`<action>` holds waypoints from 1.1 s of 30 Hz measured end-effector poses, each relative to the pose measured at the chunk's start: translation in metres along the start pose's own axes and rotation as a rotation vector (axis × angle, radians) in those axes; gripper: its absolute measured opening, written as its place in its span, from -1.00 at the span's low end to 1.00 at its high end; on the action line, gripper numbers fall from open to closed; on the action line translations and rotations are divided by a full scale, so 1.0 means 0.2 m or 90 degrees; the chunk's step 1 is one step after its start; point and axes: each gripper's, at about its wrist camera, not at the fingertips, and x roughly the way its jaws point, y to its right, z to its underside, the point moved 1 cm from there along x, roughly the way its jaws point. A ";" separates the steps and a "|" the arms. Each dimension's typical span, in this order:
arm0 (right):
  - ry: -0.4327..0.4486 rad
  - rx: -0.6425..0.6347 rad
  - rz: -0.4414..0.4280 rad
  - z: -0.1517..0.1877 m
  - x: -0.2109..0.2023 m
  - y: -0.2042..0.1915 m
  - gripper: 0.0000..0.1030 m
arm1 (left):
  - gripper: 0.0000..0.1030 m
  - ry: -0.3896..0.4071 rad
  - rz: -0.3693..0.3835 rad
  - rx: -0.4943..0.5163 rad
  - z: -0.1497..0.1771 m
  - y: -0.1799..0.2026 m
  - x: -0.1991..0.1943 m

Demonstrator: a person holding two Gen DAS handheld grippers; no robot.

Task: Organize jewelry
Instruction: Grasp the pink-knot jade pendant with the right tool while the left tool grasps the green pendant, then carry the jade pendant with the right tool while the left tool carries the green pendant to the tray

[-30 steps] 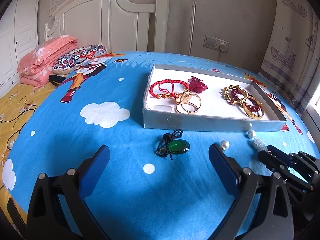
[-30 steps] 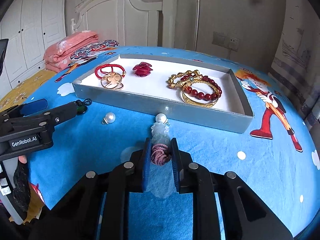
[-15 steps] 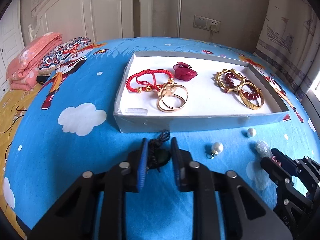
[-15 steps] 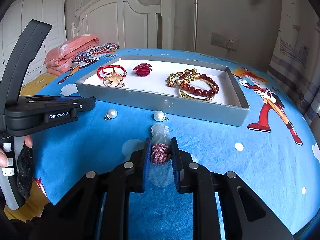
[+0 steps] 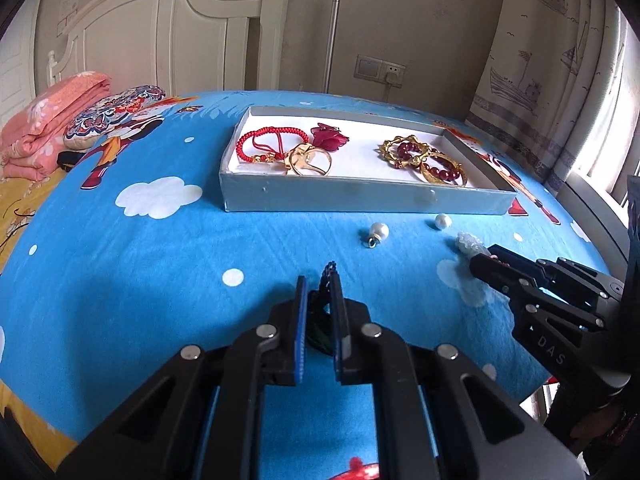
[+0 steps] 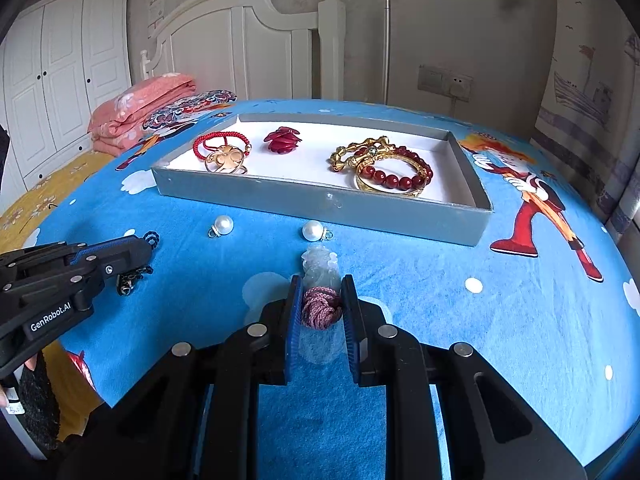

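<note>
A grey tray [image 5: 360, 200] [image 6: 320, 200] on the blue bedspread holds a red cord bracelet [image 5: 272, 138], a red flower piece [image 6: 282, 140], gold rings [image 5: 308, 158] and gold and red bead bangles [image 6: 384, 166]. My left gripper [image 5: 319, 312] is shut on the green pendant with its black cord [image 5: 322, 320], lifted above the bedspread; it also shows in the right wrist view [image 6: 132, 256]. My right gripper [image 6: 320, 308] is shut on the pink cord [image 6: 320, 310] of a pale jade pendant [image 6: 320, 264]. Two pearl charms [image 6: 223, 225] [image 6: 314, 231] lie before the tray.
Folded pink quilt [image 5: 44, 120] and a patterned pillow [image 5: 112, 114] lie at the back left by the white headboard [image 5: 180, 40]. A curtain [image 5: 560, 80] hangs at the right. The bed edge drops off close in front of both grippers.
My left gripper closed on the green pendant and has lifted it back from the tray. My right gripper stays shut on the pink cord, almost still.
</note>
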 end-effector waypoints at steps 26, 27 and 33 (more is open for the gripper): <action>0.083 0.018 0.013 0.07 -0.18 -0.01 -0.64 | -0.80 0.108 -0.057 0.024 0.05 0.10 -0.14; 0.083 0.018 0.013 0.07 -0.19 -0.01 -0.64 | -0.80 0.111 -0.057 0.026 0.05 0.10 -0.15; 0.085 0.019 0.016 0.07 -0.19 0.00 -0.64 | -0.80 0.119 -0.059 0.034 0.05 0.12 -0.16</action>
